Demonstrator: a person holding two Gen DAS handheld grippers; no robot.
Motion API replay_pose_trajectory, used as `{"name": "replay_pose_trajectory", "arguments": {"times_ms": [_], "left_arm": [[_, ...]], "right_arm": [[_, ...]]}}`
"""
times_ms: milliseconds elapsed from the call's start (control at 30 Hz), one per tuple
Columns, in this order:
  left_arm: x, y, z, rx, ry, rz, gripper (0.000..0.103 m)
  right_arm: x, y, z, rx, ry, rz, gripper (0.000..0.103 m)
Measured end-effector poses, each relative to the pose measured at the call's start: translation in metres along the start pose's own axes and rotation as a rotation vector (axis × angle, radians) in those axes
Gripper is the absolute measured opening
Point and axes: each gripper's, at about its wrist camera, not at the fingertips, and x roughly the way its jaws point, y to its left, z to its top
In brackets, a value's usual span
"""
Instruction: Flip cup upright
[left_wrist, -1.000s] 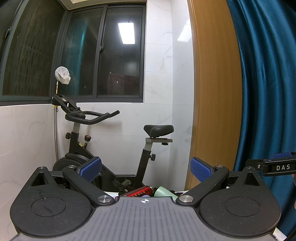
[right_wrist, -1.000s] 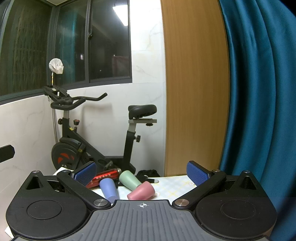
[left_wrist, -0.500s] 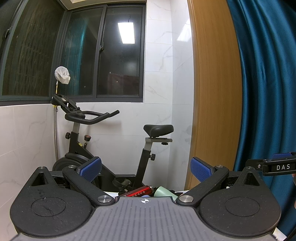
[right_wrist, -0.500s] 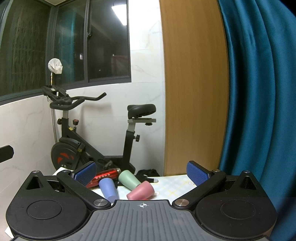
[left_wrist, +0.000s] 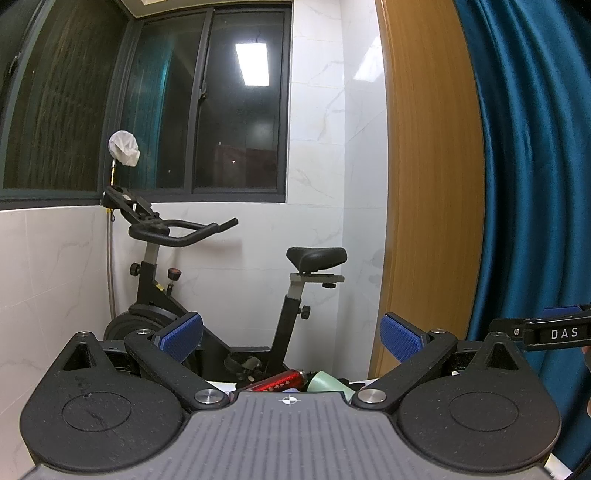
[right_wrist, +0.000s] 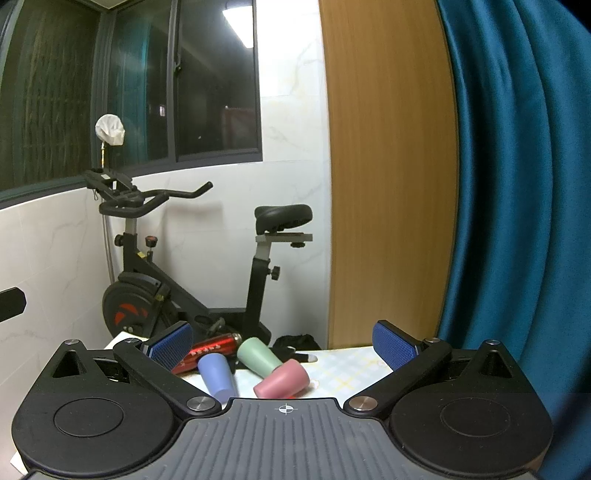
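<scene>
Both claws, left (left_wrist: 291, 338) and right (right_wrist: 282, 341), were wide open and empty; pink cup (right_wrist: 281, 379), green cup (right_wrist: 257, 356), blue cup (right_wrist: 218, 376) lay tipped on table (right_wrist: 347, 369), apparently untouched.

- Tabletop (right_wrist: 343, 373) with a pale checked cover
- On it, lying on their sides: blue cup (right_wrist: 217, 376), green cup (right_wrist: 258, 356), pink cup (right_wrist: 282, 380)
- Red bottle (right_wrist: 208, 350) lying behind them
- Black glove (right_wrist: 295, 345) at the far edge

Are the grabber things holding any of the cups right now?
No. Both the left gripper and the right gripper are open and empty. The blue cup, green cup and pink cup all lie untouched on the table.
</scene>
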Motion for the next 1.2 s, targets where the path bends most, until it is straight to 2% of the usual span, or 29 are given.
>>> {"name": "replay_pose_trajectory", "arguments": {"times_ms": [167, 267, 367, 500, 633, 733, 833, 933, 967, 1033, 1100, 1200], "left_arm": [[0.003, 0.005, -0.001, -0.013, 0.013, 0.005, 0.103], [0.010, 0.015, -0.005, -0.036, 0.051, 0.028, 0.103], [0.022, 0.031, -0.018, -0.060, 0.106, 0.058, 0.103], [0.042, 0.059, -0.045, -0.111, 0.219, 0.108, 0.103], [0.067, 0.087, -0.075, -0.157, 0.332, 0.149, 0.102], [0.089, 0.099, -0.092, -0.131, 0.378, 0.153, 0.102], [0.121, 0.101, -0.108, -0.053, 0.403, 0.128, 0.102], [0.155, 0.104, -0.129, 0.001, 0.431, 0.063, 0.100], [0.166, 0.109, -0.135, -0.005, 0.442, 0.057, 0.097], [0.191, 0.120, -0.149, -0.051, 0.489, 0.016, 0.085], [0.212, 0.128, -0.160, -0.081, 0.534, -0.013, 0.083], [0.237, 0.131, -0.173, -0.039, 0.570, -0.011, 0.082]], "right_arm": [[0.006, -0.003, -0.001, 0.021, 0.011, 0.036, 0.103], [0.018, -0.009, -0.007, 0.064, 0.047, 0.066, 0.103], [0.037, -0.017, -0.020, 0.101, 0.105, 0.093, 0.103], [0.059, -0.028, -0.041, 0.146, 0.162, 0.094, 0.103], [0.083, -0.034, -0.058, 0.150, 0.217, 0.040, 0.103], [0.100, -0.038, -0.071, 0.158, 0.252, 0.015, 0.103], [0.119, -0.041, -0.083, 0.170, 0.299, 0.008, 0.103], [0.138, -0.044, -0.093, 0.183, 0.334, -0.009, 0.103], [0.146, -0.045, -0.095, 0.188, 0.343, -0.014, 0.103], [0.161, -0.044, -0.096, 0.192, 0.359, -0.017, 0.103], [0.174, -0.042, -0.099, 0.183, 0.374, -0.023, 0.103], [0.192, -0.039, -0.101, 0.176, 0.400, -0.020, 0.103]]}}
